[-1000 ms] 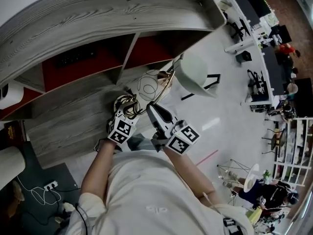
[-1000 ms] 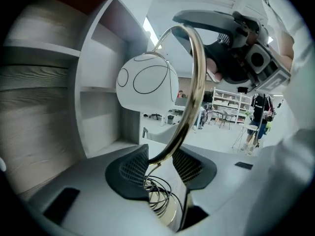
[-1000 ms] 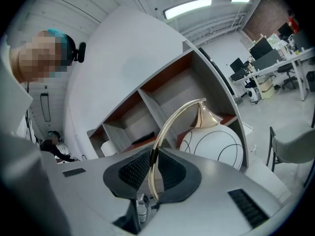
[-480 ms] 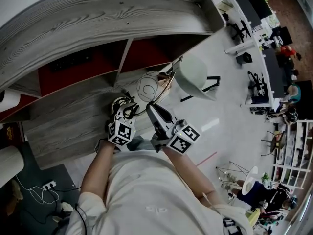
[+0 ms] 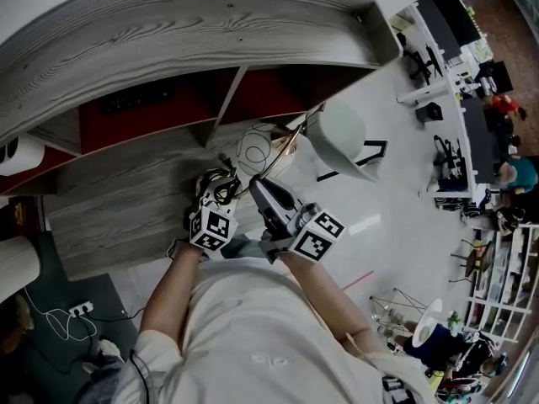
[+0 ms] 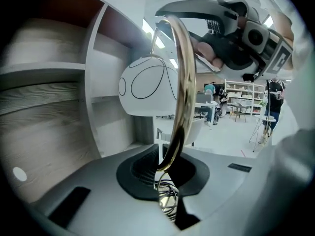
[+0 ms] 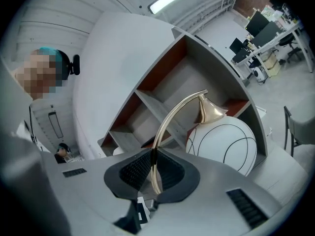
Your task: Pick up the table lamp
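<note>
Overhead first, from the head view: the table lamp (image 5: 257,148) is at the front edge of the grey wood shelf unit (image 5: 168,32), below the upright divider, with its white globe shade (image 5: 253,146) facing up. A pale chair (image 5: 337,133) stands just beside it on the floor. The left gripper (image 5: 221,182) and right gripper (image 5: 255,185) lie side by side, both pointing at the lamp. Whether the lamp's base rests on the shelf board cannot be made out.

Left gripper view: the curved brass stem (image 6: 182,82) runs up out of the gap between the dark pads. The jaws are closing, nearly together, and the pads pinch the stem low down. A coil of thin cable (image 6: 167,200) sits in the same gap. The globe hangs left of the stem, in front of the shelf compartments.

Right gripper view: the jaws are also closing, with the stem (image 7: 170,122) clamped between the ribbed pads. The arc rises to the right into a brass cap (image 7: 211,112) on top of the globe, which carries thin dark loop lines.
</note>
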